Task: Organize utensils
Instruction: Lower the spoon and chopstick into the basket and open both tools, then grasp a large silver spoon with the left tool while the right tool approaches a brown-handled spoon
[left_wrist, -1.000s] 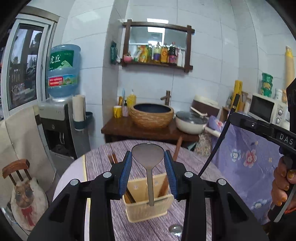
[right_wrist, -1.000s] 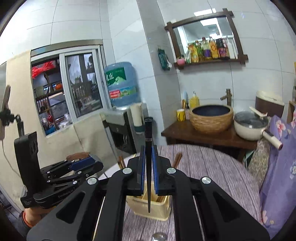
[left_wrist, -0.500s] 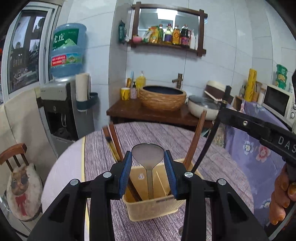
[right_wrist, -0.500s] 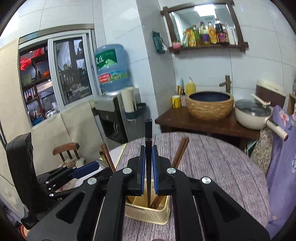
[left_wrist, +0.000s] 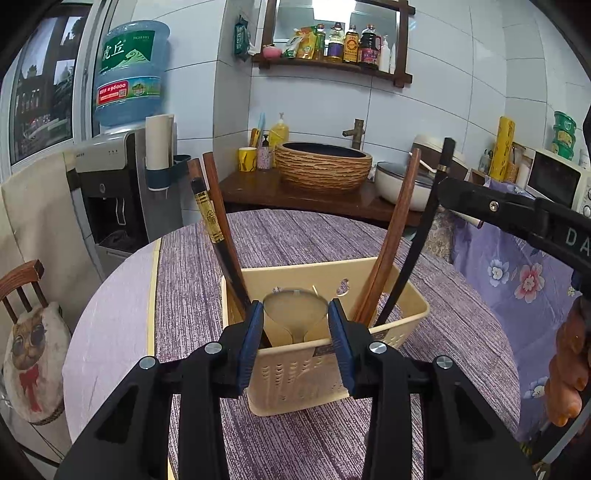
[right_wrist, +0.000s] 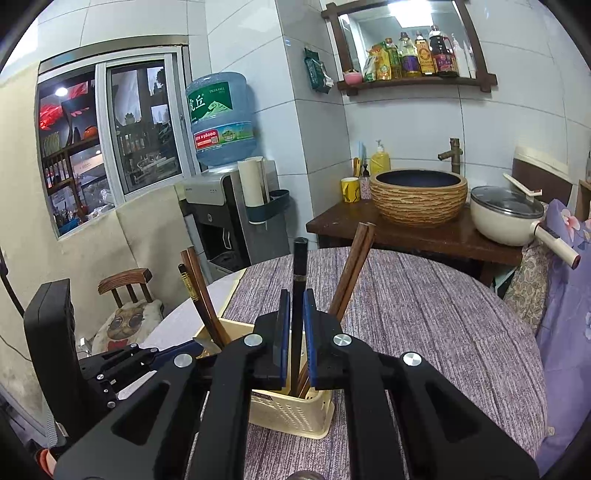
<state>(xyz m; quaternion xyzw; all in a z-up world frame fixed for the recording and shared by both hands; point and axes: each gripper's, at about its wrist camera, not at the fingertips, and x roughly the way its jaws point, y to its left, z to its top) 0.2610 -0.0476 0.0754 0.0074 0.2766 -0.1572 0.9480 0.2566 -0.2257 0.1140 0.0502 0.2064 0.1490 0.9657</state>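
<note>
Your left gripper (left_wrist: 295, 328) is holding a metal spoon (left_wrist: 295, 310) by the bowl, its blue-padded fingers (left_wrist: 251, 343) pressing on either edge. The spoon's handle is reaching down into the cream plastic basket (left_wrist: 303, 373), which is sitting on the purple-clothed surface (left_wrist: 295, 236).

Your right gripper (right_wrist: 294, 332) is pinching a single black chopstick (right_wrist: 298, 280), fingers closed narrowly on its shaft. The chopstick is standing nearly upright, and its lower end is dipping into the same basket (right_wrist: 291, 413).

Inside the basket, brown wooden chopsticks (left_wrist: 391, 236) are leaning toward the right wall, and a dark pair with gold lettering (left_wrist: 212, 221) is leaning to the left. From the left camera, the black chopstick (left_wrist: 421, 236) is slanting down into the basket's right side, just beside the brown ones.
</note>
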